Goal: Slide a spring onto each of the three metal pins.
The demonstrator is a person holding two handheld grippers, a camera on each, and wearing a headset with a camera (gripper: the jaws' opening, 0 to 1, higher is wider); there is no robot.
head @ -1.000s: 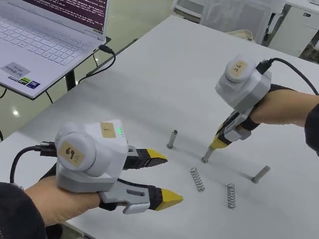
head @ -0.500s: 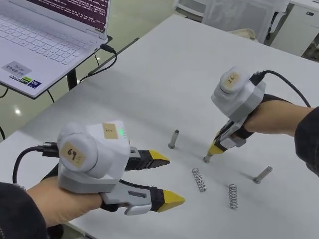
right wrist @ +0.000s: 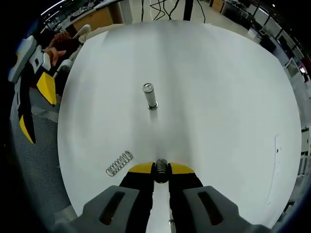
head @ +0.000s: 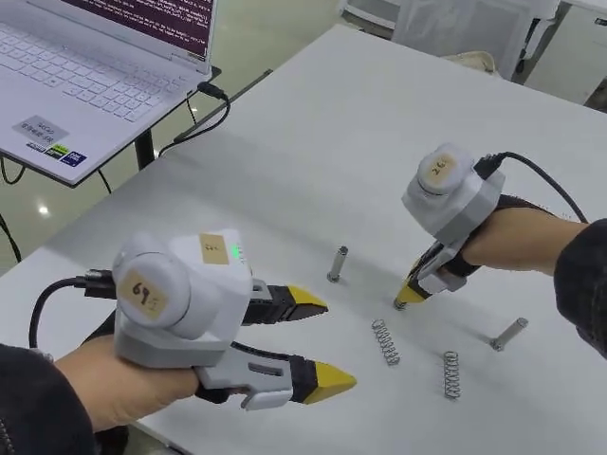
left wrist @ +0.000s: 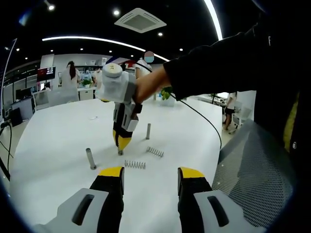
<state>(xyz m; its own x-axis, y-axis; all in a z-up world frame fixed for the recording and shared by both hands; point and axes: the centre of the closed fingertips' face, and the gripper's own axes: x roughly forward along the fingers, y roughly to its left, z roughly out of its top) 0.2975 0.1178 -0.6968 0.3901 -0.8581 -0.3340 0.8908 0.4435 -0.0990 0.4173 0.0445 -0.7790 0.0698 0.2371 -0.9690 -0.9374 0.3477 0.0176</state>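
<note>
The laptop-side pin (head: 337, 263) stands upright and bare on the white table (head: 313, 142); everything else is placed from it. Near it, on the side away from the laptop (head: 85, 85), the right gripper (head: 410, 295) points steeply down. Its jaws are drawn narrow on a held spring (right wrist: 161, 167) — the coil sits between the yellow tips, right at the top of the middle pin (head: 399, 303). I cannot tell whether the coil is already around that pin. Further out in the same direction, well apart from the laptop-side pin, the far pin (head: 509, 333) is also bare.

Two springs lie flat on the table. The first loose spring (head: 384, 341) is near the laptop-side pin, toward the person. The second loose spring (head: 451, 373) lies beyond the first, further from that pin. The two are apart from each other and touch no pin.

The left gripper (head: 322, 343) hovers on the person's side of the laptop-side pin — jaws spread wide, nothing between them, tips aimed toward the first loose spring.
</note>
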